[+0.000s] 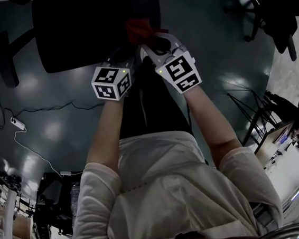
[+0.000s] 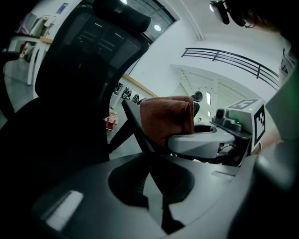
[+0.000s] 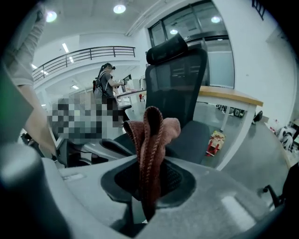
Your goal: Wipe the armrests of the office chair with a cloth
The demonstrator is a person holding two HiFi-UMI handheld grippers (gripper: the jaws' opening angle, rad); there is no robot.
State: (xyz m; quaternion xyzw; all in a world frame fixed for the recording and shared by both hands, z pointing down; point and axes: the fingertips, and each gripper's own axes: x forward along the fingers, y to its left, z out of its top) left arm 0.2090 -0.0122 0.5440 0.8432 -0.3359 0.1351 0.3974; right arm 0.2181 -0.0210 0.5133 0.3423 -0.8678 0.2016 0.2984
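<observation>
Quick status from us: going by what we can see, the wiping hasn't really kicked off. The rust-red knitted cloth point(image 3: 149, 140) is picked up and ready, bunched and folded over itself, held up in front of the black mesh-backed office chair point(image 3: 175, 79). From overhead it sits above the right edge of the seat. We can't tell if it's touching an armrest, so we'd count both armrests as left to do. The long dark pad point(image 1: 6, 57) off the seat's left edge looks like one of them, and it's well apart from the cloth.

The right gripper point(image 3: 145, 205) has its jaws clamped tight on the cloth's lower folds, with the rest sticking up past the tips. The left gripper point(image 2: 156, 196) sits just beside it. Its jaws look pressed together or near enough, with nothing between them, so it isn't holding or touching anything we can make out.
</observation>
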